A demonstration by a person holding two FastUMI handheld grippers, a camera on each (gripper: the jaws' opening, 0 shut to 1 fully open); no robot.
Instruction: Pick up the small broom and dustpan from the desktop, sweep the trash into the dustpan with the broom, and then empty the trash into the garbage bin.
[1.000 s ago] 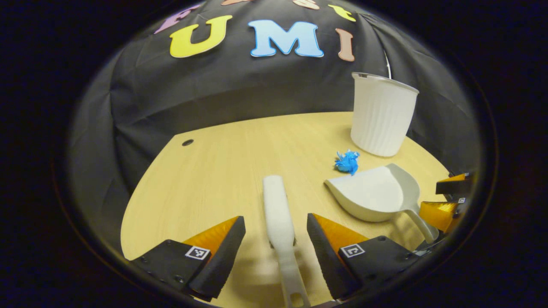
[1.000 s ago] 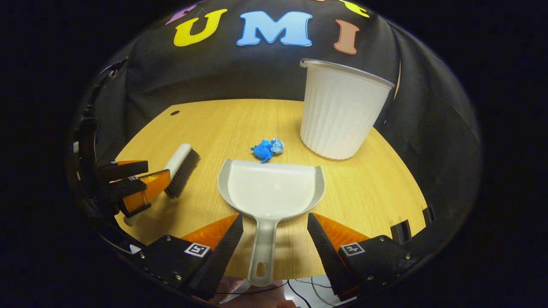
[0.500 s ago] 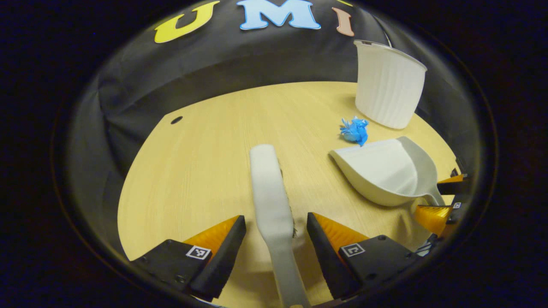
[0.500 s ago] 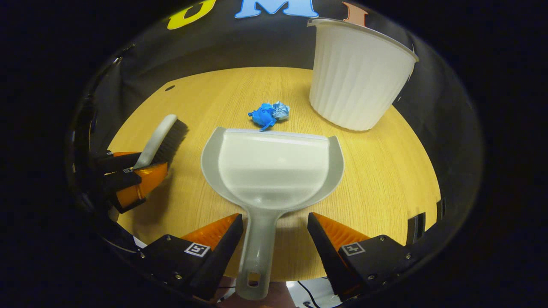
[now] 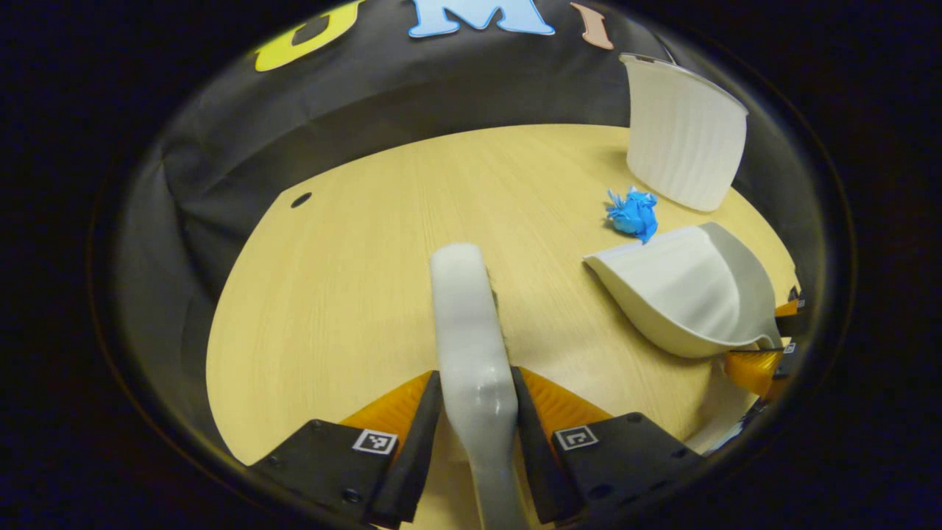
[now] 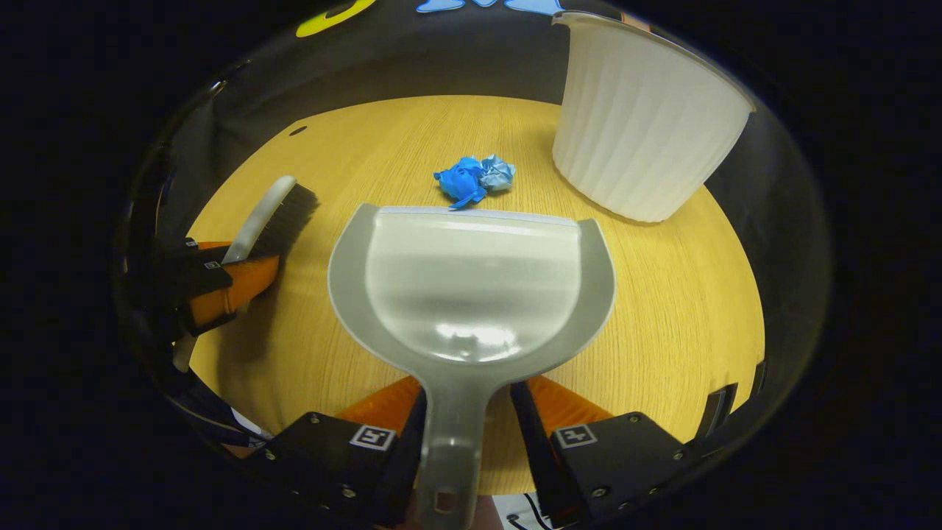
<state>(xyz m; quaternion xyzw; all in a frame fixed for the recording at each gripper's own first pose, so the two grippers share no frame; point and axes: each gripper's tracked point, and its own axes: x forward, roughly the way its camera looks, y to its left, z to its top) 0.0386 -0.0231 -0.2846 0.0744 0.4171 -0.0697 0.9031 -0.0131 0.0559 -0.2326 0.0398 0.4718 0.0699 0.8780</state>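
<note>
- Closest in the left gripper view, the left gripper (image 5: 477,423) is low over the desktop (image 5: 353,280), its two fingers pressed against either side of the broom (image 5: 471,353) where the handle meets the head; the broom's pale back runs straight away from it.
- In the right gripper view the same gripper sits at the far left edge with the broom's dark bristles (image 6: 288,221) pointing down at the wood.
- The right gripper (image 6: 465,434) points level across the desk, its fingers narrowed onto the neck of the dustpan (image 6: 471,287) handle, touching it on both sides as far as I can see.
- The dustpan's open lip faces away from that gripper, toward the trash.
- Just beyond the lip lies the crumpled blue trash (image 6: 472,179), very near the edge; whether it touches, I cannot tell.
- Farther back and to the right stands the white ribbed garbage bin (image 6: 640,125), upright on the desktop, near the trash but apart from it.
- At the far left of the wood is a small dark hole (image 5: 300,199).
</note>
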